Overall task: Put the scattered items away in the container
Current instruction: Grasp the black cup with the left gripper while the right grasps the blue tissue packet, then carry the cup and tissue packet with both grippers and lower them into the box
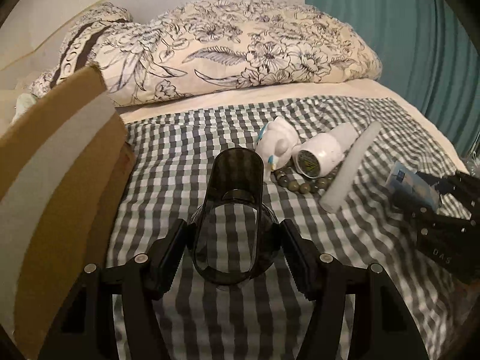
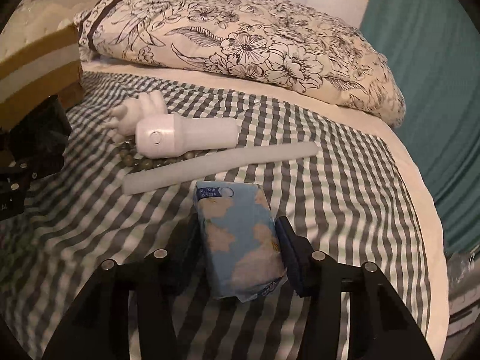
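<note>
Left gripper (image 1: 232,240) clamps a smoky translucent cup (image 1: 231,210) above the checked blanket (image 1: 186,156), beside the cardboard box (image 1: 60,162). Right gripper (image 2: 237,249) grips a blue tissue pack (image 2: 240,240), near the white rod (image 2: 219,165).

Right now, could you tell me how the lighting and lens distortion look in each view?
Left wrist view: dim, warm light, fisheye bends the checked blanket, dark corners. Right wrist view: same dimness; the tissue pack is slightly soft, stripes curve outward.
</note>
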Demonstrator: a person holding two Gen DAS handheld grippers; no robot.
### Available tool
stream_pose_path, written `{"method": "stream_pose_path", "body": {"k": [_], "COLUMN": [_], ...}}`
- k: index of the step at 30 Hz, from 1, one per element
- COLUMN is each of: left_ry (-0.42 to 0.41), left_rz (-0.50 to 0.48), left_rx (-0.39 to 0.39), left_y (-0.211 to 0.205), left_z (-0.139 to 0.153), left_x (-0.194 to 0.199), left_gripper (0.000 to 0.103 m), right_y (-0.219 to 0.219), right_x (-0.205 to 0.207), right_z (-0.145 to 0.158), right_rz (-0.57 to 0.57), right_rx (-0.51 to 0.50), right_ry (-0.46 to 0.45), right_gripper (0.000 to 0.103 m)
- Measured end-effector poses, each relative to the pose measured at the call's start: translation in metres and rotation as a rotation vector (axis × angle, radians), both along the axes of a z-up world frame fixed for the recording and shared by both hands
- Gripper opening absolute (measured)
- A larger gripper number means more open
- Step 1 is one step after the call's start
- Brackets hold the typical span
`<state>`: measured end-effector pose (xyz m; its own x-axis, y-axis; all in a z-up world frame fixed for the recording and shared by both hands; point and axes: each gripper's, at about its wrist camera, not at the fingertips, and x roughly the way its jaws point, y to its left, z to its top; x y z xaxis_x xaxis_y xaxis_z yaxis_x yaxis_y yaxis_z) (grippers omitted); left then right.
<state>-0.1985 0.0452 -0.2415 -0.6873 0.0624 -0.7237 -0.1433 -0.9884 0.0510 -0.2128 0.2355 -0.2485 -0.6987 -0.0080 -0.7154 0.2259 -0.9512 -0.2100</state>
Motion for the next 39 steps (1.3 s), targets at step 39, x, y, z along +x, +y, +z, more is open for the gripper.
{"method": "stream_pose_path", "body": {"k": [39], "left_ry": [0.236], "left_rz": [0.102], "left_rx": [0.087], "left_y": [-0.091], "left_z": [0.157], "left_x": [0.153], "left_gripper": [0.065], "right_y": [-0.028], "right_x": [0.189], "right_z": [0.172], "right_rz": [-0.045], "right_rx": [-0.342], "right_ry": [0.195], "right_gripper": [0.049]}}
